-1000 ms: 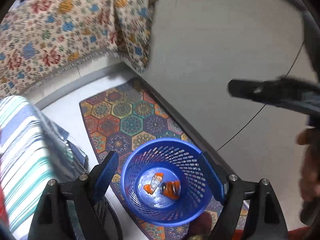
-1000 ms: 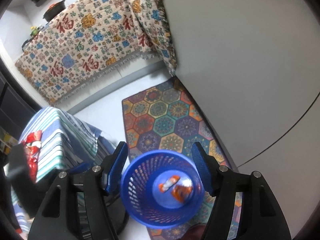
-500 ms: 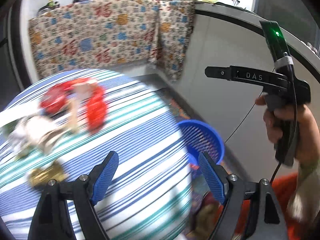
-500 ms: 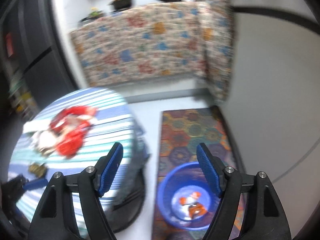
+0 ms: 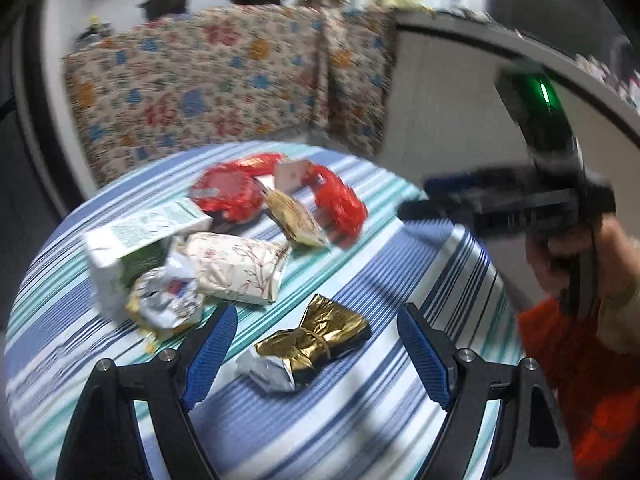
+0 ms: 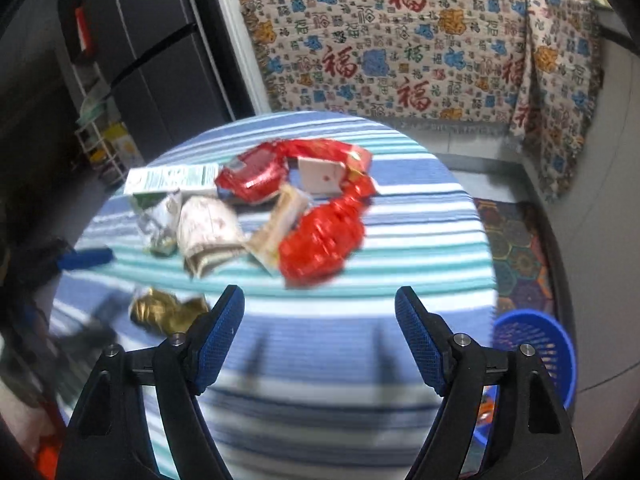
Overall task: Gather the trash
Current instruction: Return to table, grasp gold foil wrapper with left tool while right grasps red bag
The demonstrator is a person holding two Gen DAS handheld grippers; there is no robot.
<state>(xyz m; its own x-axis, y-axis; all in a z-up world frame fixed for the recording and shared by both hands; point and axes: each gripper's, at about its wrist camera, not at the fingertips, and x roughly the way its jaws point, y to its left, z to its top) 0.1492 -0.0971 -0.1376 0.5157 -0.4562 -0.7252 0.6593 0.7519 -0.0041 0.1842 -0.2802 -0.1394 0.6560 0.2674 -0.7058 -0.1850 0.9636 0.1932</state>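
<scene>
Pick-up step judged in hand. Left tongs point(image 5: 316, 350) and right tongs point(image 6: 318, 338) are held wide open, empty, above the striped tabletop point(image 5: 400, 420). Gold wrapper point(image 5: 316, 338) lies between the left pads; descent and closure are called for next.

Right claw point(image 6: 316, 332) spread wide, empty, above striped surface point(image 6: 340, 344). Ahead: red wrappers point(image 6: 320, 236), gold wrapper point(image 6: 164, 314) at left, green-white carton point(image 6: 168, 180). Blue basket point(image 6: 536, 344) on floor, right.

Striped round table point(image 6: 360, 344) carries scattered wrappers point(image 5: 316, 336).
</scene>
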